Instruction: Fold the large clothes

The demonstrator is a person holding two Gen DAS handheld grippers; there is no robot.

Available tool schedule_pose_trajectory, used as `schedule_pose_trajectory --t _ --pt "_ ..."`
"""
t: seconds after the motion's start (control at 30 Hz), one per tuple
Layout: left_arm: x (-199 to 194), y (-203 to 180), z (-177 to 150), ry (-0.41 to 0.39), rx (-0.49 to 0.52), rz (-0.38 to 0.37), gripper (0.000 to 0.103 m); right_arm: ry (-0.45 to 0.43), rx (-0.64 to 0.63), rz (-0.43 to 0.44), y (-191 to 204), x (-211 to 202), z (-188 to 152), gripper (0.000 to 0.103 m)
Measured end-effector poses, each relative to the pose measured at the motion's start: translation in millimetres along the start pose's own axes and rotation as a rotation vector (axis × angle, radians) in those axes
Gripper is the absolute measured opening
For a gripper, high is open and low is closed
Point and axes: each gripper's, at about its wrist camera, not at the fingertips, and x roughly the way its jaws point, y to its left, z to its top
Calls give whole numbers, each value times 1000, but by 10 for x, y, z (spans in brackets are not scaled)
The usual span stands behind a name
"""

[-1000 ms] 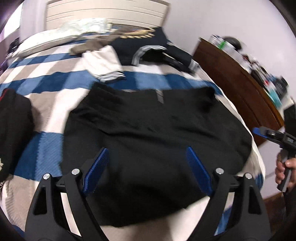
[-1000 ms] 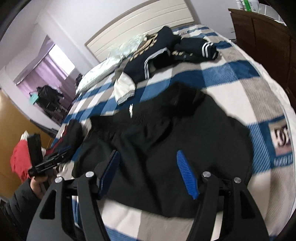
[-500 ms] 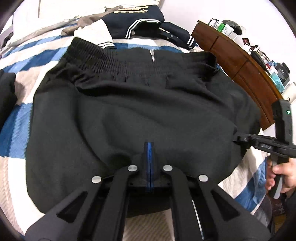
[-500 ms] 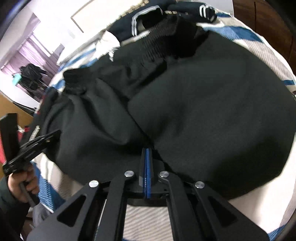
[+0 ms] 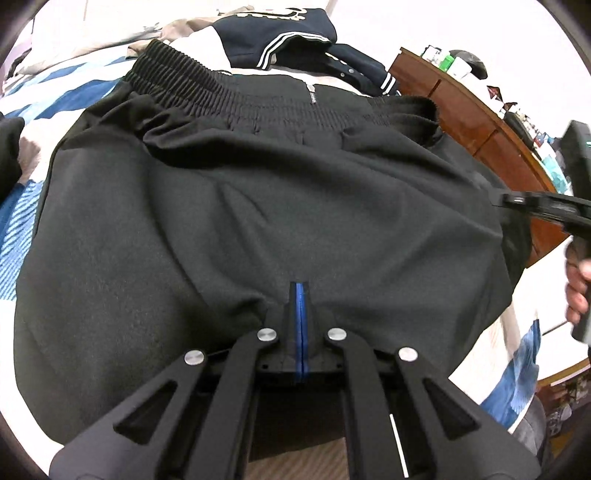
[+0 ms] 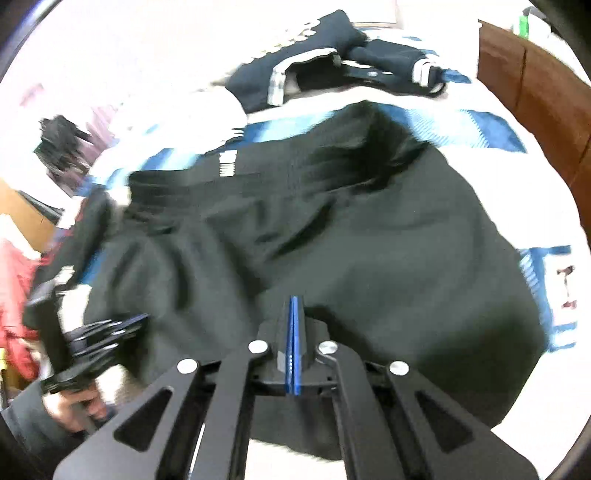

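Black shorts with an elastic waistband (image 5: 258,192) lie spread on the bed, waistband at the far side; they also show in the right wrist view (image 6: 351,240). My left gripper (image 5: 300,291) is shut on the near hem of the shorts. My right gripper (image 6: 293,304) is shut on the near hem too, further right. The right gripper shows at the right edge of the left wrist view (image 5: 517,201). The left gripper shows blurred at the left of the right wrist view (image 6: 125,325). The cloth is pulled taut towards both.
A navy jacket with white stripes (image 5: 295,33) lies behind the shorts on the blue, white and beige checked bedspread (image 5: 22,221). A wooden dresser (image 5: 491,140) with clutter stands right of the bed. Dark and red clothes (image 6: 14,288) lie at the left.
Both grippers went from open above the shorts to shut on the near hem. They now lift and draw the cloth, and the right wrist view is blurred by motion.
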Motion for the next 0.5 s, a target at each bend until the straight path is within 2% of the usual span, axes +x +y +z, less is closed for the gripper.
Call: schedule_pose_trajectory --t 0.1,0.17,0.37,0.5 --pt "-4 17 -11 -6 -6 -15 5 92 48 -72 -309 400 -28 0" --pt "-7 49 -20 -7 -19 -33 5 114 59 -95 -453 597 -89 0" --pt "3 78 34 19 -28 -45 5 153 117 -73 -698 811 38 0" --pt "3 79 48 35 -48 -42 5 162 84 -84 -688 772 94 0"
